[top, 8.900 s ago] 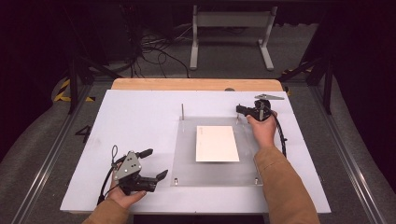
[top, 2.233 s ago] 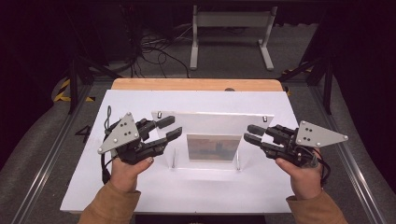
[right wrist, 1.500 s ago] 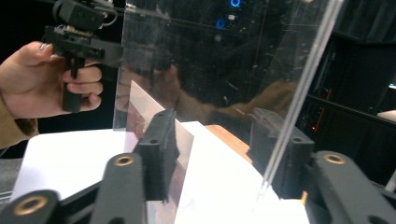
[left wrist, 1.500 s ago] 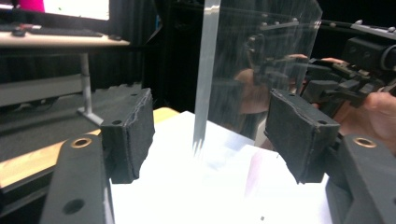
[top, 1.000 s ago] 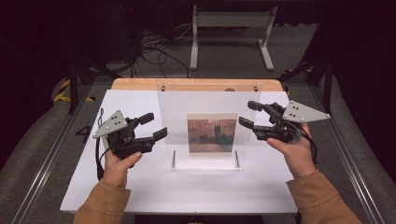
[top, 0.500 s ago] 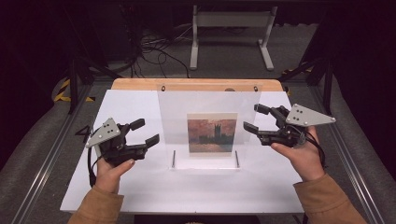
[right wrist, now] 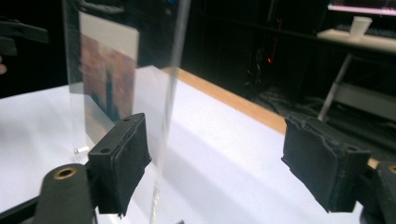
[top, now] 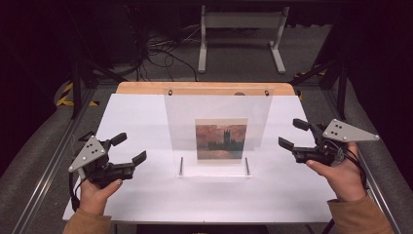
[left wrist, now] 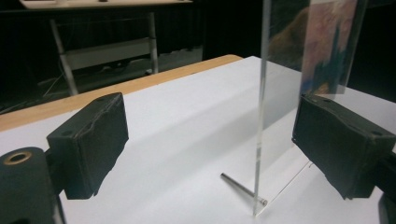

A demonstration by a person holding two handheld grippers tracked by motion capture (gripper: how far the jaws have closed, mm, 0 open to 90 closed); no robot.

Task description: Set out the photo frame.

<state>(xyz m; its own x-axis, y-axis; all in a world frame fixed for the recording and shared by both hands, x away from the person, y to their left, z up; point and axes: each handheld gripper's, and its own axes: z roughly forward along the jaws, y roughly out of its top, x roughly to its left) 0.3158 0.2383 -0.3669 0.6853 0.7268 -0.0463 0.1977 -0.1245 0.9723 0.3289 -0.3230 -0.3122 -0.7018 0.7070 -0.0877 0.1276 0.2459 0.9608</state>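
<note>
A clear acrylic frame (top: 216,131) stands upright by itself on the white tabletop (top: 146,117), with a sunset painting (top: 220,141) inside it. Two thin metal pins (top: 181,165) at its base serve as feet. My left gripper (top: 130,147) is well to the left of the frame, clear of it. Its jaws have just been opening and nothing is between them. In the left gripper view (left wrist: 210,140) the frame's edge (left wrist: 260,116) rises farther ahead. My right gripper (top: 290,133) hangs to the right of the frame, its jaws also just opened and empty. The right gripper view (right wrist: 219,158) looks along the panel's edge (right wrist: 168,107).
A wooden strip (top: 204,88) borders the table's far edge. Behind it on the floor are a white metal stand (top: 241,34) and loose cables (top: 160,48). Metal rails (top: 44,170) run along both sides of the table.
Both hands have drawn outward, away from the frame's sides, and the left one has sunk a little. Both pairs of jaws stand wider. The frame stays upright where it was.
</note>
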